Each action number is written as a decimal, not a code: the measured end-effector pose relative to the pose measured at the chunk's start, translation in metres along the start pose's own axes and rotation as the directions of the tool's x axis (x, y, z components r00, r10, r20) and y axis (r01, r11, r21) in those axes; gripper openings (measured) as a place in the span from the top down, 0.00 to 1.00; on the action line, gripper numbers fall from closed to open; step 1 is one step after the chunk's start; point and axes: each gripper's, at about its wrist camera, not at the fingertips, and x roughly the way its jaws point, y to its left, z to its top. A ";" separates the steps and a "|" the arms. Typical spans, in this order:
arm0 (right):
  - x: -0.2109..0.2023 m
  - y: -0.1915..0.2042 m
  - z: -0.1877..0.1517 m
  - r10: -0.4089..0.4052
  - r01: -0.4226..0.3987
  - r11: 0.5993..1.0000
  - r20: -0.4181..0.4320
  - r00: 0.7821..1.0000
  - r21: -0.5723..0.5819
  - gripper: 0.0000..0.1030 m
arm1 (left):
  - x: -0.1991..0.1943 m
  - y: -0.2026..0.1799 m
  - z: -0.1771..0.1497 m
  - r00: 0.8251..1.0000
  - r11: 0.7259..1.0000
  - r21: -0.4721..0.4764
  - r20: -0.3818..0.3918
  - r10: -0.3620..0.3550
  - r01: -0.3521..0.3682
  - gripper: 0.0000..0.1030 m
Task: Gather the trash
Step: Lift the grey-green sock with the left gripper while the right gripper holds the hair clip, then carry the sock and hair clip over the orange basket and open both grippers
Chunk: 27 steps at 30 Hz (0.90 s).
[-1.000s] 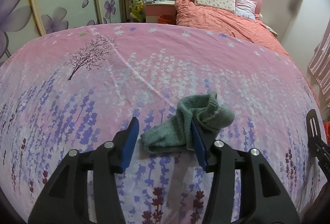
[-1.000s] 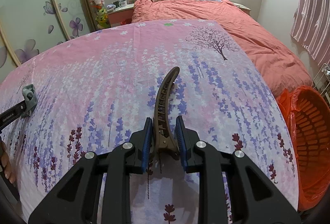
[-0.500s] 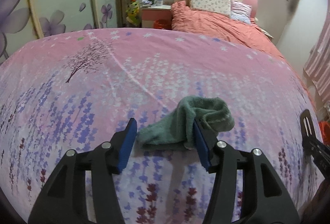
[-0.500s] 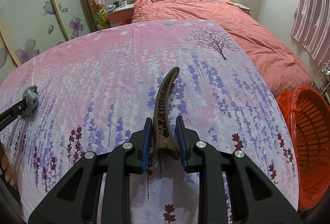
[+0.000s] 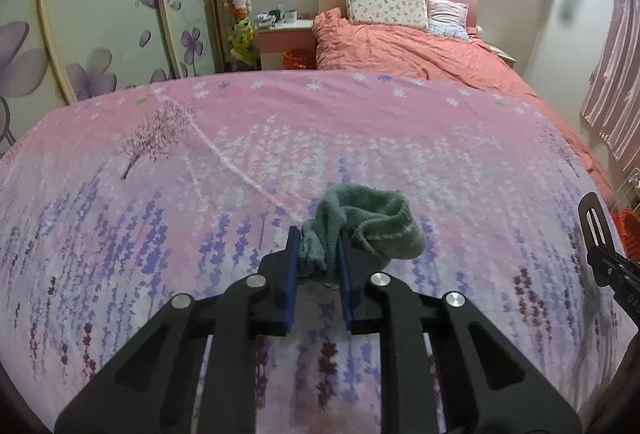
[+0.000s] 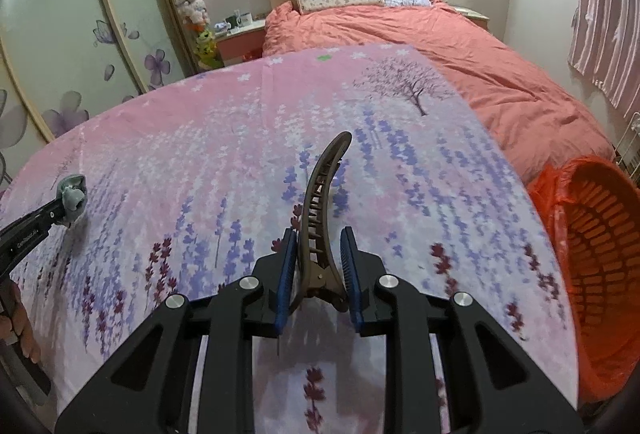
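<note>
Two pieces of trash are in your grippers at this moment. The crumpled grey-green knitted sock [image 5: 360, 222] is sitting between the blue pads of your left gripper [image 5: 318, 254], whose jaws have just been closing; the pads are now pinching its bunched middle while the cuff is spilling out to the right of the tips. The long brown plastic hair claw clip [image 6: 320, 210] is standing upright between the pads of your right gripper [image 6: 319, 258], clamped near its hinge, its curved tip reaching forward past the fingers. Both are hovering close above the pink bedspread printed with lavender sprigs [image 6: 200, 162].

You are finishing the pick-up step, by my reading. The orange mesh basket lined with an orange bag [image 6: 600, 254] is lying low to the right of your right gripper, off the bed's edge. Next you are needing to lift the sock clear, then swing each gripper rightward over that basket's mouth before releasing. Watch the loose cuff: it may be dragging.
</note>
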 end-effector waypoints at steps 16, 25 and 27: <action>-0.094 -0.018 0.006 0.023 -0.019 0.999 0.140 0.990 -0.027 0.77 | -0.100 -0.062 0.013 0.993 0.998 0.045 0.107 -0.054 0.050 0.82; -0.121 -0.049 0.005 0.007 -0.008 1.000 0.170 0.985 0.005 0.77 | -0.122 -0.116 0.011 0.986 0.987 0.095 0.099 -0.138 0.128 0.82; -0.125 -0.059 0.003 -0.003 0.001 1.000 0.176 0.984 0.015 0.77 | -0.125 -0.132 0.010 0.983 0.982 0.114 0.095 -0.159 0.148 0.82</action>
